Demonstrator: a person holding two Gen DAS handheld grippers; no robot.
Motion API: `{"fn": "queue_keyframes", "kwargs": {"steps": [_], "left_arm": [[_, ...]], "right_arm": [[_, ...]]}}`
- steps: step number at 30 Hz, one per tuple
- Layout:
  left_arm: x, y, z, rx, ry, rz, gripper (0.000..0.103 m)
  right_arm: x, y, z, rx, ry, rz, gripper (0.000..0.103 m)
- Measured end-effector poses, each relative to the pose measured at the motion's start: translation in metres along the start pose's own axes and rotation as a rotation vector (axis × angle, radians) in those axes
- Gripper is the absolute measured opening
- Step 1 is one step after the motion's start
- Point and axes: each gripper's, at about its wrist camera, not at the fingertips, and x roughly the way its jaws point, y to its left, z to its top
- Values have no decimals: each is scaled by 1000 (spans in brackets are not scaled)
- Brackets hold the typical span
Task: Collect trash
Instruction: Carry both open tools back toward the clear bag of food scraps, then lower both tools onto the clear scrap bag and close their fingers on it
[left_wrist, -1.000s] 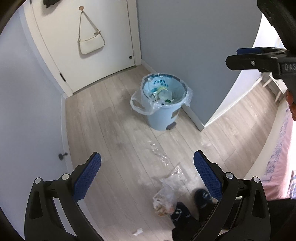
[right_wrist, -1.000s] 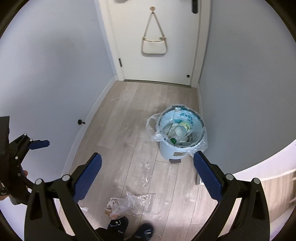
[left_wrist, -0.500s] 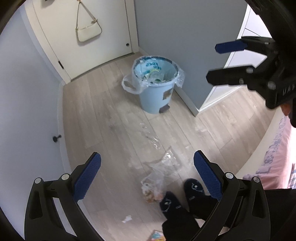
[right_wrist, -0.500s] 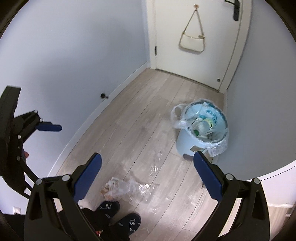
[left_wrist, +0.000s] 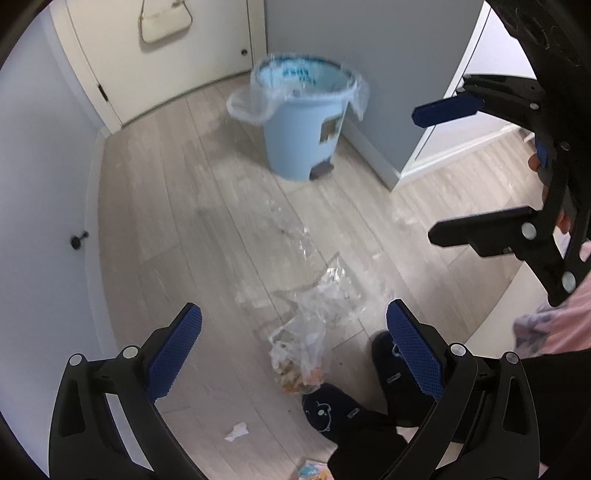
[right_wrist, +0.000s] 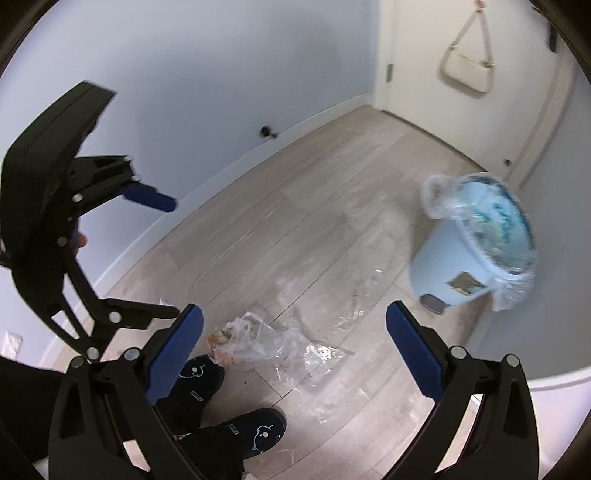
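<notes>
- Lying on the wood floor (left_wrist: 177, 206) below and ahead of both tools, the clear plastic bag (left_wrist: 310, 332) sits between the spread fingers of the left gripper (left_wrist: 293, 350), near the centre of that view; in the right wrist view it falls low and toward the inner finger of the right gripper (right_wrist: 295, 349), so I judge the left one better lined up, though neither is touching it.
- Both tools hang well above the floor with jaws spread wide and nothing held.
- The bag's long axis runs from its weighted end, just beside the toe of a dark slipper (left_wrist: 332, 410), away toward the bin (left_wrist: 306, 122) (a pale blue pail with a liner folded over its rim, well apart by the grey wall).
- It looks thin, crumpled and see-through, with a clump of orange-brown scraps (left_wrist: 299, 380) bunched in the near end; the far end is flat, empty film (right_wrist: 317, 354).
- I expect it to sag and slip, so pinching the gathered plastic above the scraps seems safer than the loose sheet.
- A small white paper scrap (left_wrist: 236, 431) lies apart, nearer the left finger.
</notes>
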Motion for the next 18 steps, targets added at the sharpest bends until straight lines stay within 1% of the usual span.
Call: {"fn": "queue_keyframes", "kwargs": {"steps": [3, 4, 6, 7, 8, 9, 12, 15, 18], "left_arm": [[37, 4, -23, -9, -2, -13, 97], [48, 5, -30, -13, -21, -30, 97], [74, 8, -47, -9, -20, -27, 97], [87, 9, -57, -5, -22, -13, 97], [95, 11, -65, 16, -7, 24, 97], [107, 14, -74, 15, -5, 29, 97], [138, 23, -96, 5, 13, 16, 97], [168, 29, -116, 6, 25, -7, 97], [197, 33, -132, -8, 33, -32, 97]], "right_arm": [[43, 10, -16, -66, 5, 46, 97], [58, 13, -22, -92, 5, 62, 97], [84, 20, -35, -149, 12, 89, 97], [95, 23, -40, -180, 15, 100, 97], [107, 26, -47, -214, 20, 113, 97], [122, 30, -54, -252, 31, 129, 97], [159, 40, -73, -356, 61, 166, 97], [190, 54, -87, -444, 73, 209, 97], [224, 64, -100, -500, 85, 249, 97]]}}
